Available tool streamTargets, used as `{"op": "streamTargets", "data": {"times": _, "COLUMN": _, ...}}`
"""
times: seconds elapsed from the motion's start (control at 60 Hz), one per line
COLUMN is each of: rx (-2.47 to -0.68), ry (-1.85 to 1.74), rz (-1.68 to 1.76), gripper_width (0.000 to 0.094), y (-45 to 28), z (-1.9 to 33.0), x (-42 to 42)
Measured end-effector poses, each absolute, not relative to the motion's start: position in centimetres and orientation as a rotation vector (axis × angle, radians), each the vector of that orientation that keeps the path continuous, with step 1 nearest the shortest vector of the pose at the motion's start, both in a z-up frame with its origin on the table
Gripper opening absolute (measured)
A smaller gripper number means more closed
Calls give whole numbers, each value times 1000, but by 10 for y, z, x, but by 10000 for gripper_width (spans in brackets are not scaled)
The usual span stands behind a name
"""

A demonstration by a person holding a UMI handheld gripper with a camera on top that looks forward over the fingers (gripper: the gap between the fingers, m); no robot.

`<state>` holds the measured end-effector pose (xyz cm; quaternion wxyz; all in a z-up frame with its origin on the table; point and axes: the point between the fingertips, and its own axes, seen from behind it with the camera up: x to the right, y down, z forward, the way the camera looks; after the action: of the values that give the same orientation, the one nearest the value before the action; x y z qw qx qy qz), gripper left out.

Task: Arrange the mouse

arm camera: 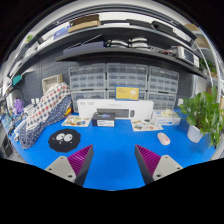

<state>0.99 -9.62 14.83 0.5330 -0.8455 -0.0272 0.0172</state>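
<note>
Gripper view looks forward along the gripper point(112, 160), whose two fingers stand apart with a wide gap between them and nothing held; the striped pink pads point(82, 157) face each other across bare blue table point(112, 150). The mouse point(164, 138), white and oval, lies on the table beyond the right finger and a little to its right, well clear of both fingers. Beyond the left finger sits a round black mat point(65, 139) with a small pale patch on top. Farther back, a white printer point(115, 108) stands in the middle of the table, with a small box point(104, 121) just in front of it. A patterned tray point(75, 121) lies to the left of the box. At the right edge of the table stands a green plant point(205, 116). A checked cloth point(45, 108) hangs at the left. Rows of small drawers point(125, 80) line the wall behind the printer, under shelves point(110, 42).
</note>
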Motion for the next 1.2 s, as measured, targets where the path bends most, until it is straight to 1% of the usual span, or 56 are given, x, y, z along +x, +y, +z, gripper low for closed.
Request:
{"op": "streamTargets", "data": {"times": 0.083, "rx": -2025, "ry": -70, "rz": 26, "gripper_width": 837, "y": -96, "z": 145, "x": 16}}
{"op": "streamTargets", "data": {"times": 0.183, "rx": -2041, "ry": -71, "rz": 4, "gripper_width": 836, "y": -97, "z": 133, "x": 27}}
{"op": "streamTargets", "data": {"times": 0.333, "rx": -2092, "ry": -44, "rz": -7, "gripper_width": 835, "y": -104, "z": 103, "x": 55}}
{"op": "streamTargets", "data": {"times": 0.533, "rx": -2193, "ry": 31, "rz": -60, "gripper_width": 825, "y": -116, "z": 51, "x": 130}}
{"op": "streamTargets", "data": {"times": 0.65, "rx": -2242, "ry": 85, "rz": -103, "gripper_width": 823, "y": -109, "z": 30, "x": 187}}
{"op": "streamTargets", "data": {"times": 0.733, "rx": -2265, "ry": 113, "rz": -102, "gripper_width": 797, "y": -91, "z": 21, "x": 218}}
{"op": "streamTargets", "data": {"times": 0.917, "rx": -2281, "ry": 117, "rz": -107, "gripper_width": 793, "y": -28, "z": 11, "x": 266}}
{"op": "streamTargets", "data": {"times": 1.167, "rx": -2301, "ry": 101, "rz": -51, "gripper_width": 793, "y": 71, "z": 1, "x": 287}}
{"op": "streamTargets", "data": {"times": 1.2, "rx": -2303, "ry": 91, "rz": -57, "gripper_width": 776, "y": 79, "z": 0, "x": 287}}
